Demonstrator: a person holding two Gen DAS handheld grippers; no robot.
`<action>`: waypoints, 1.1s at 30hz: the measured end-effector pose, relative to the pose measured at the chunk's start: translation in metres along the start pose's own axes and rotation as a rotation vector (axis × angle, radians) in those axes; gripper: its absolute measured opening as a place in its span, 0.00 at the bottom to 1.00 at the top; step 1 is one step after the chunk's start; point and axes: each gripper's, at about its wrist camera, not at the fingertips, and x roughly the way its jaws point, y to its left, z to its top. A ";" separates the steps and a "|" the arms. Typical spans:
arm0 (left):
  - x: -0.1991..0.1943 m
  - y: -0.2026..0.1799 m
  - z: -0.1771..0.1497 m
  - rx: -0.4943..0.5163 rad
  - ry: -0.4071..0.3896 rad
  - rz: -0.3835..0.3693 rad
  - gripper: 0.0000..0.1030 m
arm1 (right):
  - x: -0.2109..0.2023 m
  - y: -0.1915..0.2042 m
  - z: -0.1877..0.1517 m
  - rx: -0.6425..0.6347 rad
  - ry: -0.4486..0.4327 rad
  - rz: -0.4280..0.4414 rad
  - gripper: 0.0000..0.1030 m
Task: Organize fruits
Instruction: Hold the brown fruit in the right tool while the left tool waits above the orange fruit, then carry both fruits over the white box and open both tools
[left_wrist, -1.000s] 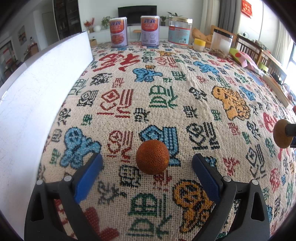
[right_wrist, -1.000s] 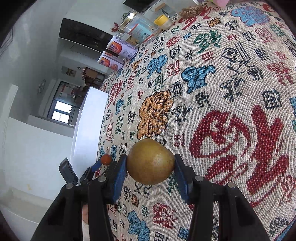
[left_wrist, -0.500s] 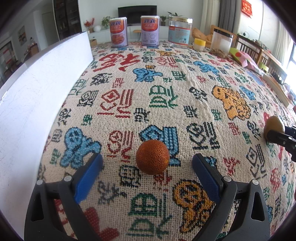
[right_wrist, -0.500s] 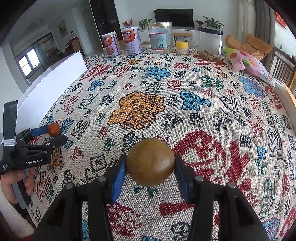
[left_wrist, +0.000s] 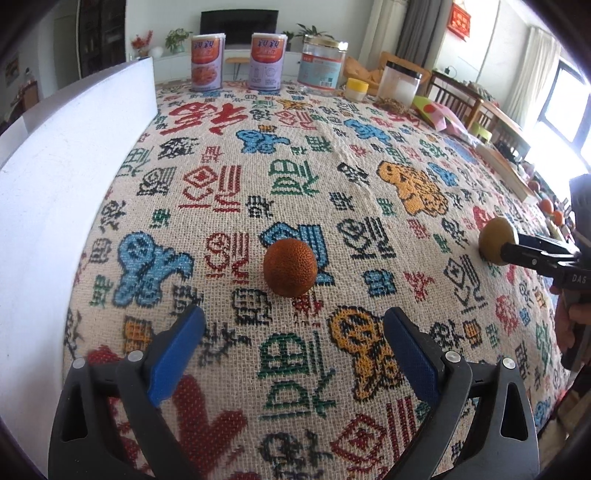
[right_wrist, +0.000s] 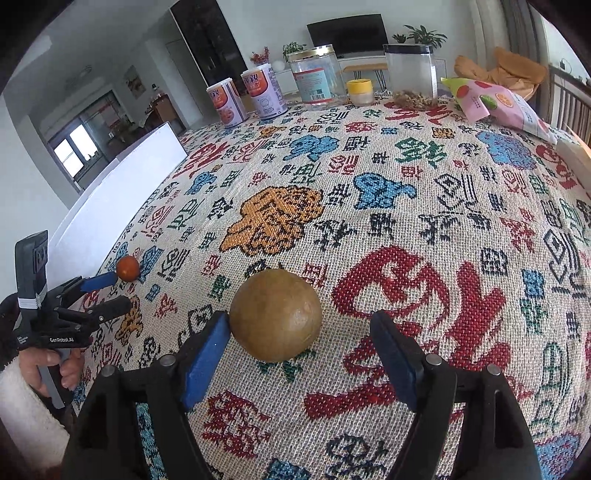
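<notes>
A small orange fruit (left_wrist: 290, 267) with a rough skin rests on the patterned tablecloth (left_wrist: 303, 173), just ahead of my open left gripper (left_wrist: 293, 332); it also shows in the right wrist view (right_wrist: 128, 268). A round brown-green fruit (right_wrist: 275, 314) rests on the cloth between the fingers of my right gripper (right_wrist: 299, 332), which is open; the fruit touches the left blue pad, with a gap to the right pad. That fruit (left_wrist: 496, 240) and the right gripper's fingers (left_wrist: 532, 254) show at the right of the left wrist view.
A white board (left_wrist: 55, 177) runs along the table's left side. Two cans (left_wrist: 236, 61), a clear jar (left_wrist: 321, 66), a yellow-lidded pot (left_wrist: 356, 88), a clear container (left_wrist: 400, 83) and a snack bag (right_wrist: 495, 105) stand at the far edge.
My right gripper swung upright, lowered the brown-green fruit onto the cloth and opened. The left gripper and orange fruit have not moved.
</notes>
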 end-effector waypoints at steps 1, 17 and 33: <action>-0.001 0.001 0.000 -0.008 -0.004 -0.014 0.95 | 0.000 0.002 0.000 -0.023 0.006 -0.009 0.77; -0.034 0.004 0.008 -0.120 -0.058 0.038 0.26 | 0.005 0.041 -0.007 -0.084 0.105 -0.076 0.47; -0.195 0.204 0.025 -0.578 -0.121 0.124 0.26 | -0.013 0.296 0.104 -0.327 0.042 0.392 0.47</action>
